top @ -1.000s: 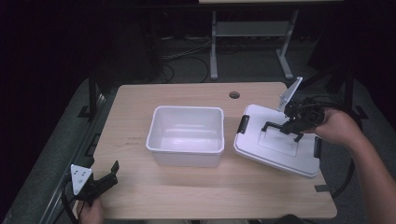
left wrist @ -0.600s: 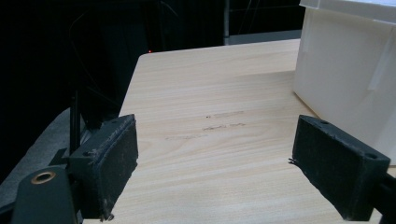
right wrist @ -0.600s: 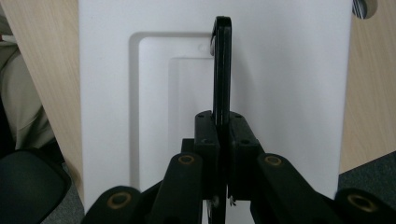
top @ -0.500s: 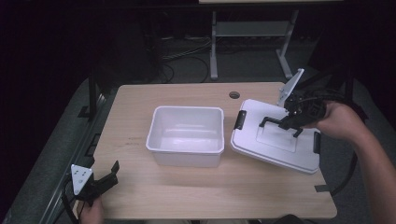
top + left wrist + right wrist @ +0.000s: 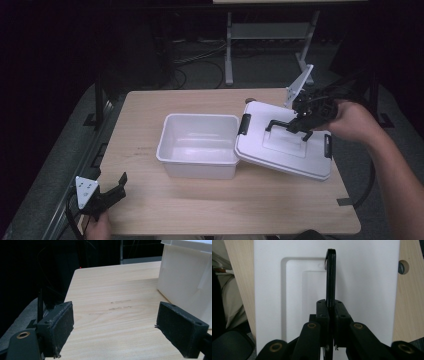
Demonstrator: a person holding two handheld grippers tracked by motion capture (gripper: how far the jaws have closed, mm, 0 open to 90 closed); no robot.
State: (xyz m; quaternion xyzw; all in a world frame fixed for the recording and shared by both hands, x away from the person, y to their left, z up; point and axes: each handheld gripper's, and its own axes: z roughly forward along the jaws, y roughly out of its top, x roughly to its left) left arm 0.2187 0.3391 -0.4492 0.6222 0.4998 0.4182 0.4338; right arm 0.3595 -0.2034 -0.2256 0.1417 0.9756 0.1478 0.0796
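The white lid (image 5: 285, 145) hangs tilted by its black handle (image 5: 330, 272), its left edge over the bin (image 5: 200, 145). The right gripper (image 5: 305, 121) pinches that handle. The left gripper (image 5: 117, 187) rests spread apart at the table's (image 5: 240, 205) near-left corner.

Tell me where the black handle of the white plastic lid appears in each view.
High view: black handle right of centre, clamped by the right tool.
Left gripper view: not in it.
Right gripper view: black handle at centre, running upward.
Shared landmark: white plastic lid.
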